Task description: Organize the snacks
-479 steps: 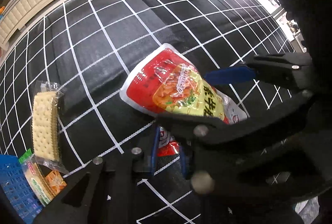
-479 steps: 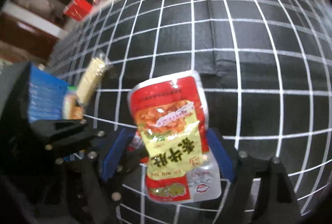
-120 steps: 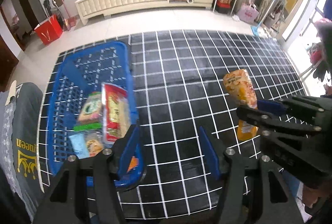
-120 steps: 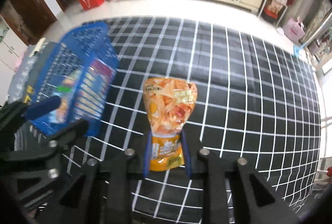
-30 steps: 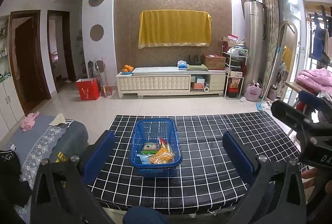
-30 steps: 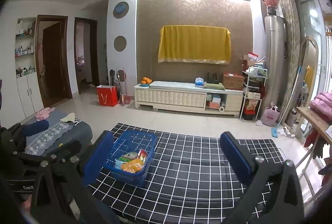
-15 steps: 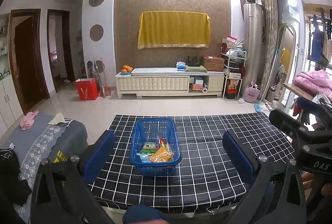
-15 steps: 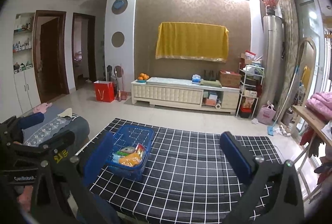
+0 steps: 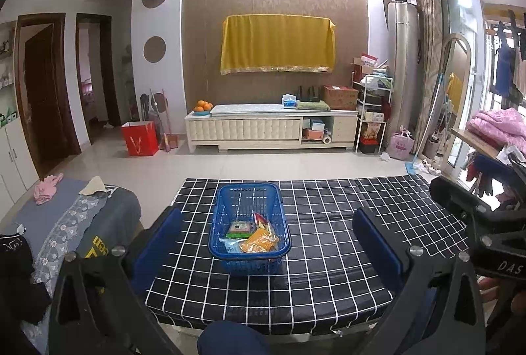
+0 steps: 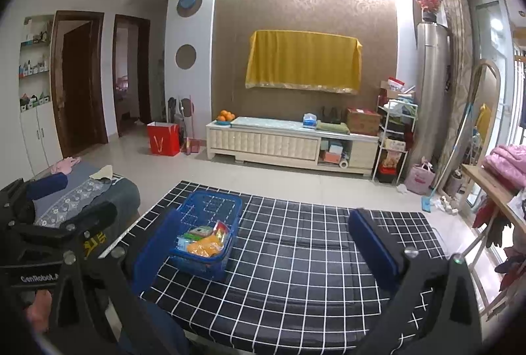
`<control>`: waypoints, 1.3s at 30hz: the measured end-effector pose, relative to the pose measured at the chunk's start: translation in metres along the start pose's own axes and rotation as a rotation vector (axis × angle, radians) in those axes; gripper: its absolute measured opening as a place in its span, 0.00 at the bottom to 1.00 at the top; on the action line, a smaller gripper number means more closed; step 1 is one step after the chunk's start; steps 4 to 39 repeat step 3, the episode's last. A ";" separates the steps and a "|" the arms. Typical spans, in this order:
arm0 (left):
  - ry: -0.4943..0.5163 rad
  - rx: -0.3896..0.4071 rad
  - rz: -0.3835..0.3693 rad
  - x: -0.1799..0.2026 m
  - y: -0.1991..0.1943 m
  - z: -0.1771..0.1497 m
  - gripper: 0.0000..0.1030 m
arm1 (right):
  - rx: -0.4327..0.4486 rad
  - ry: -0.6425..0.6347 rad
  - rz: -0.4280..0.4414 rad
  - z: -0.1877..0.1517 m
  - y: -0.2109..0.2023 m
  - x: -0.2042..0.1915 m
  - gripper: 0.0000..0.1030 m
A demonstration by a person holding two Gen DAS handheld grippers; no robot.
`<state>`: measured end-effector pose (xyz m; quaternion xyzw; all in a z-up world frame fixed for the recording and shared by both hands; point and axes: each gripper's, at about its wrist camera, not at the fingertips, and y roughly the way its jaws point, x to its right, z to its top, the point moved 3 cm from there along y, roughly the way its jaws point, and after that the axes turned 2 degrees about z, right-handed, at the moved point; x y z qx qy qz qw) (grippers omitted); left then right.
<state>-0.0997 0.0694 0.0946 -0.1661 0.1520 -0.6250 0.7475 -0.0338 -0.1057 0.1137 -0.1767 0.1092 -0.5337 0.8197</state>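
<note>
A blue plastic basket (image 9: 219, 251) stands on the black white-gridded table (image 9: 328, 243) and holds several snack packets, with an orange packet (image 9: 258, 241) on top. It also shows in the right wrist view (image 10: 200, 261). My left gripper (image 9: 268, 243) is open and empty, held well back from the table. My right gripper (image 10: 263, 246) is open and empty too, also held back. The right gripper shows at the right edge of the left wrist view (image 9: 476, 210); the left gripper shows at the left of the right wrist view (image 10: 62, 217).
A grey sofa with a patterned cover (image 9: 69, 223) stands left of the table. A white TV cabinet (image 9: 263, 128), a red bag (image 9: 139, 138) and a cluttered shelf rack (image 9: 371, 111) stand across the tiled floor. A wooden table with pink bedding (image 9: 493, 128) is at right.
Both grippers have drifted slightly; the view is almost the same as half a second ago. Both stay open and empty, and the basket has not moved.
</note>
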 end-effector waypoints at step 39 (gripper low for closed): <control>-0.001 -0.001 0.001 0.000 -0.001 0.000 0.99 | 0.001 -0.002 -0.001 0.001 -0.001 -0.001 1.00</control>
